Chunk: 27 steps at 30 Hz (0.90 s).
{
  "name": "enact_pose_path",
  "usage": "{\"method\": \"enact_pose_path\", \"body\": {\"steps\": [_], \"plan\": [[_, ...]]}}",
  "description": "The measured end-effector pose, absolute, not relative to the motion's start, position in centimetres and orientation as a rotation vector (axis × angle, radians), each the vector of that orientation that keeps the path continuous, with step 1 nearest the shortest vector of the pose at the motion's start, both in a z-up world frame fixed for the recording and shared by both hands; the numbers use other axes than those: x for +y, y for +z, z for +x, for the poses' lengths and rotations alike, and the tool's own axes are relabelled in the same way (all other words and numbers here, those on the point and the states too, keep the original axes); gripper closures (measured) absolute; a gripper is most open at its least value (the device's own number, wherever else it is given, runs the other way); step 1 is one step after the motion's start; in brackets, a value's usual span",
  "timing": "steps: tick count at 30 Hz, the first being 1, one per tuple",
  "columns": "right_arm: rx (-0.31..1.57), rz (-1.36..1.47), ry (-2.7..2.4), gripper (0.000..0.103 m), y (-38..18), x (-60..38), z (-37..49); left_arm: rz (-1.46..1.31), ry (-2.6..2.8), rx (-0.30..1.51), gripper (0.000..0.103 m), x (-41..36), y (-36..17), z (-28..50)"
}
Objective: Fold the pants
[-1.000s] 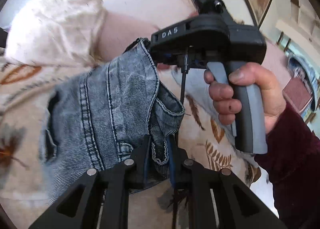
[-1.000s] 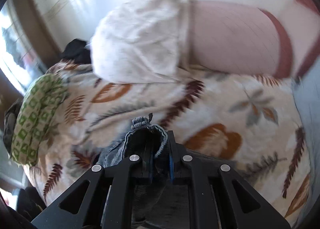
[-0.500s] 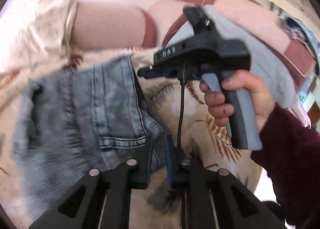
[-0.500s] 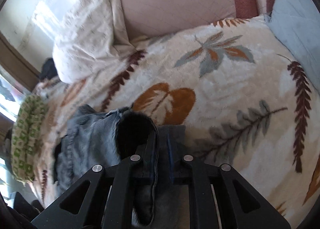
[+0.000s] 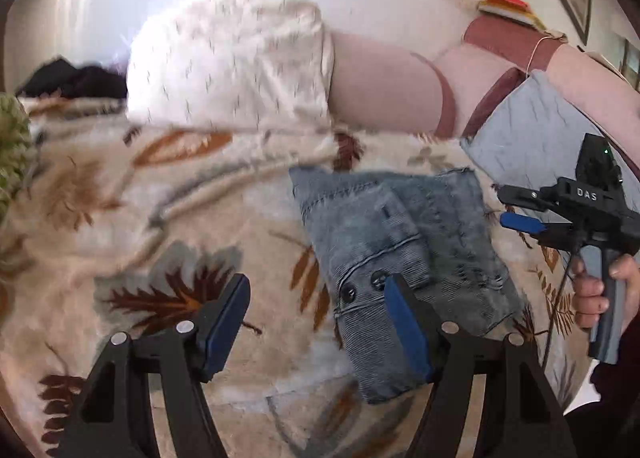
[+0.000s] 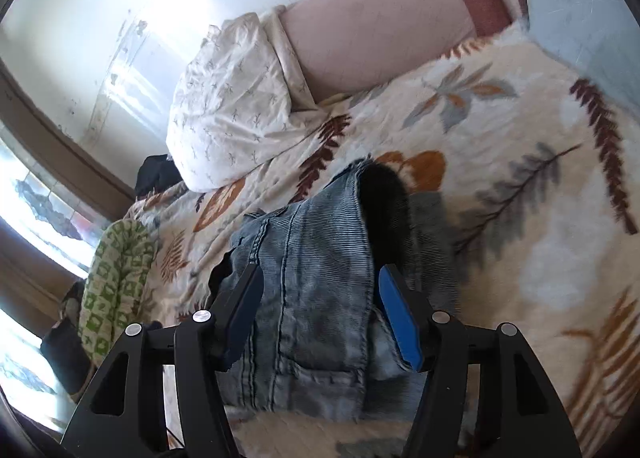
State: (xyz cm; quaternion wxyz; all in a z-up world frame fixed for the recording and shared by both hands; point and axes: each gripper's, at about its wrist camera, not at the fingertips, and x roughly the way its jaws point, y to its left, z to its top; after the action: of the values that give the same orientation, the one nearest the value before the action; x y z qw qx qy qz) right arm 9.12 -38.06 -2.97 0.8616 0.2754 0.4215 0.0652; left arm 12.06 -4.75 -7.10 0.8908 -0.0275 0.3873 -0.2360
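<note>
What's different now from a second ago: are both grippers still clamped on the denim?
No. Both let go. The left gripper and right gripper, each shut on a hem of the faded blue denim pants a second ago, now have their jaws opening, with no pad pressing the cloth. The pants were carried down and now lie folded on the leaf-patterned cream blanket. The white pillow and the blanket have not changed.

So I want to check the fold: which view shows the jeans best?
The left wrist view: the folded jeans lie whole on the blanket, all edges visible. The right wrist view shows the jeans close up, partly cut off behind its opening fingers.
</note>
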Motion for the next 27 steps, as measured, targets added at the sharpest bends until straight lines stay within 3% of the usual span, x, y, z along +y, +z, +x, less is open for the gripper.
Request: {"method": "enact_pose_path", "body": {"steps": [4, 6, 10, 13, 17, 22, 27], "plan": [[0.938, 0.634, 0.122, 0.044, -6.2, -38.3, 11.0, -0.043, -0.490, 0.829, 0.033, -6.4, -7.9, 12.3], [0.971, 0.674, 0.167, 0.055, -7.5, -38.3, 11.4, -0.017, -0.493, 0.841, 0.033, -7.5, -8.2, 12.3], [0.994, 0.632, 0.168, 0.093, -7.8, -37.8, 11.3, 0.023, -0.509, 0.849, 0.034, -9.5, -8.5, 12.0], [0.951, 0.628, 0.115, 0.095, -6.8, -38.4, 10.3, 0.020, -0.522, 0.862, 0.042, -10.5, -8.5, 11.7], [0.917, 0.551, 0.012, 0.096, -5.5, -39.0, 9.5, 0.039, -0.524, 0.869, 0.043, -12.6, -9.0, 11.5], [1.001, 0.466, -0.127, 0.096, -8.1, -40.0, 10.2, 0.109, -0.519, 0.845, 0.043, -15.6, -9.2, 10.9], [1.037, 0.429, -0.167, 0.095, -10.0, -39.9, 10.9, 0.058, -0.501, 0.898, 0.028, -14.5, -9.5, 12.1]]}}
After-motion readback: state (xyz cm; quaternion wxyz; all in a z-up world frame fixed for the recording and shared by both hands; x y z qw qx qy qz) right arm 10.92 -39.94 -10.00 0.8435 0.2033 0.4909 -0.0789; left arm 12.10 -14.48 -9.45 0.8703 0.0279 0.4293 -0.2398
